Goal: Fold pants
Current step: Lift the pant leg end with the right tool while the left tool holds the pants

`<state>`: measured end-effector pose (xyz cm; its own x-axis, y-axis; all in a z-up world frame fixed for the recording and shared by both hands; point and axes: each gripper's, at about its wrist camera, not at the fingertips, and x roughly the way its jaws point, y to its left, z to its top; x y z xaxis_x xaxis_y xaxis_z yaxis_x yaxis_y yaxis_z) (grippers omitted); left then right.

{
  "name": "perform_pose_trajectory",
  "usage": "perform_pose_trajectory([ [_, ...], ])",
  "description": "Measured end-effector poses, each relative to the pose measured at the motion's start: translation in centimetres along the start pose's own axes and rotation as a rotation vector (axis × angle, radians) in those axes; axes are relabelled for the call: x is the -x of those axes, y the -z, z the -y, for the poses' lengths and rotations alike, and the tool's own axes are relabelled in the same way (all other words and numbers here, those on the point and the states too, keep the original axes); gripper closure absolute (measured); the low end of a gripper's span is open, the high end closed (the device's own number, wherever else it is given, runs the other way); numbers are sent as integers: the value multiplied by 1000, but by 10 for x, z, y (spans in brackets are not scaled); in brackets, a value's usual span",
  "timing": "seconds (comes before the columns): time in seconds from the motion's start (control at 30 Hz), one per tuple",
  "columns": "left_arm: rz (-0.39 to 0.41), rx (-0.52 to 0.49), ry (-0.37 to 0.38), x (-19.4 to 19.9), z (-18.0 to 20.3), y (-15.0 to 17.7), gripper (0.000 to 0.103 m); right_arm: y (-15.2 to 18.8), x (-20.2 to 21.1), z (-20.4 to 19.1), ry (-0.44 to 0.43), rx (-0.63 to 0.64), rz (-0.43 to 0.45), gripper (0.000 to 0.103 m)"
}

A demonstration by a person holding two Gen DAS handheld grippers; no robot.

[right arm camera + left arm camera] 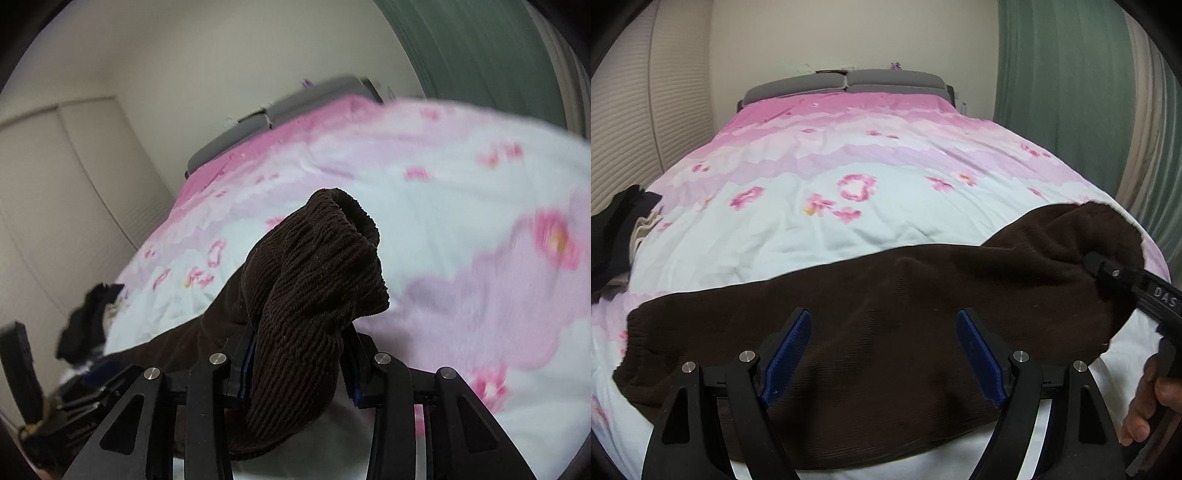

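Dark brown corduroy pants (871, 332) lie across the near end of the bed, stretched left to right. My left gripper (882, 343) is open with its blue pads wide apart, just above the pants' middle. My right gripper (301, 354) is shut on a bunched end of the pants (314, 295) and holds it lifted off the bed. In the left wrist view the right gripper (1104, 273) shows at the right, pinching the raised right end of the pants.
The bed has a pink and white floral cover (849, 166) with a grey headboard (846, 83) at the far end. A pile of dark clothes (617, 236) lies at the bed's left edge. A green curtain (1063, 74) hangs at right, white closet doors (646, 110) at left.
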<state>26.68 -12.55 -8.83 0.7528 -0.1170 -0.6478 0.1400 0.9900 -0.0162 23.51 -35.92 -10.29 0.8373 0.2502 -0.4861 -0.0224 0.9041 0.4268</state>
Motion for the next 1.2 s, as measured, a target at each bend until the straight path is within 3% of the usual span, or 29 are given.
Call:
perform_pose_trajectory([
  [0.17, 18, 33, -31, 13, -26, 0, 19, -9, 7, -38, 31, 100, 59, 64],
  [0.3, 18, 47, -19, 11, -35, -6, 17, -14, 11, -42, 17, 68, 60, 64],
  [0.53, -8, -110, 61, -28, 4, -26, 17, 5, 1, 22, 14, -175, -40, 64],
  [0.67, -84, -210, 184, -56, 27, -38, 17, 16, -9, 41, 12, -229, -77, 64],
  [0.9, -178, -377, 269, -99, 63, -41, 17, 22, -11, 49, -18, -245, -77, 64],
  [1.03, -246, -377, 244, -129, 72, -37, 17, 25, -14, 52, -30, -249, -86, 64],
  [1.2, -235, -356, 195, -146, 74, -34, 8, 31, -17, 55, -17, -242, -97, 64],
])
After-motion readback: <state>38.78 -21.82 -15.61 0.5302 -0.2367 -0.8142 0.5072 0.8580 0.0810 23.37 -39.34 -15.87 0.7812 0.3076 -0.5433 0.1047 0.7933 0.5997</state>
